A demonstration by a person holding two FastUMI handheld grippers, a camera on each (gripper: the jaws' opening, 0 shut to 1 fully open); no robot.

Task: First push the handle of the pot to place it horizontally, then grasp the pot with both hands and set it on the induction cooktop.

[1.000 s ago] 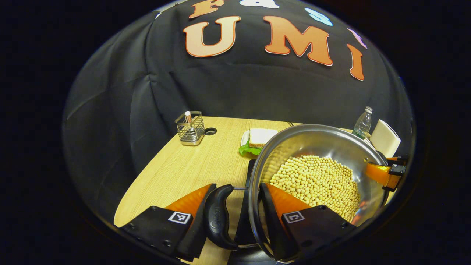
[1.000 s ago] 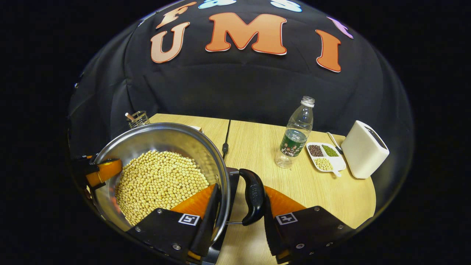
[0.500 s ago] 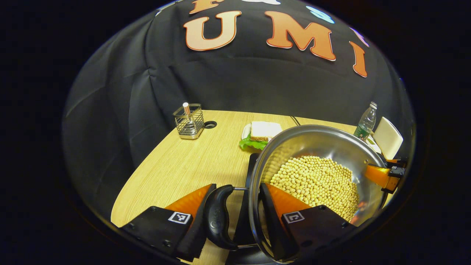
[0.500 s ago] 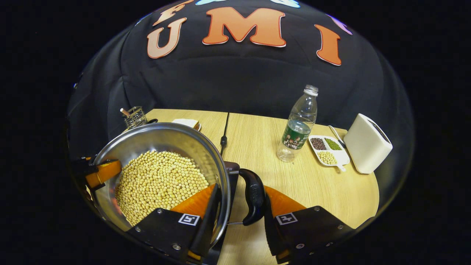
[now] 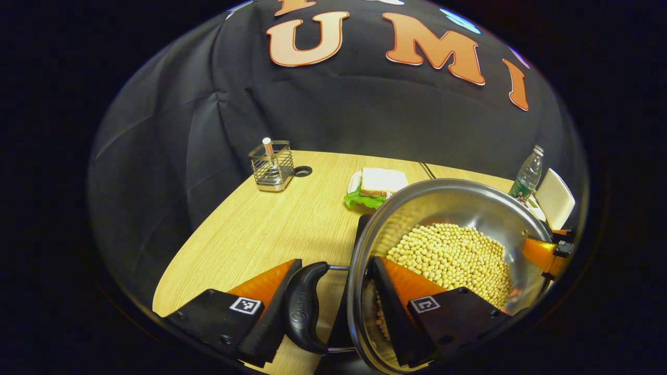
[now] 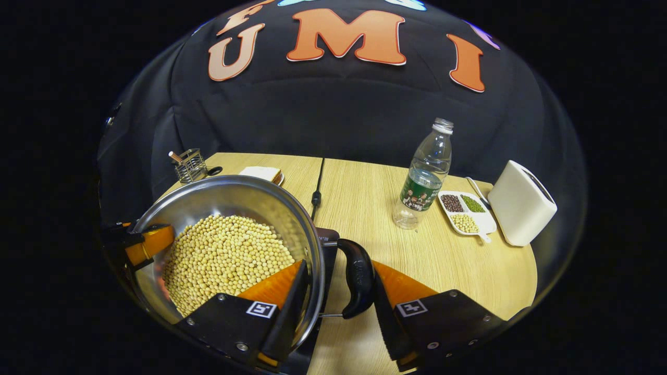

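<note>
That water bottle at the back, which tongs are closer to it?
The right tongs. They grip the pot on the side facing the water bottle; the left tongs hold the pot's far side.

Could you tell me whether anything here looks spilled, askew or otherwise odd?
Nothing stands out: the soybeans all lie inside the pot, none on the table, and the bottle stands upright.

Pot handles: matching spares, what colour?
Black, clearest in the right gripper view.
</note>
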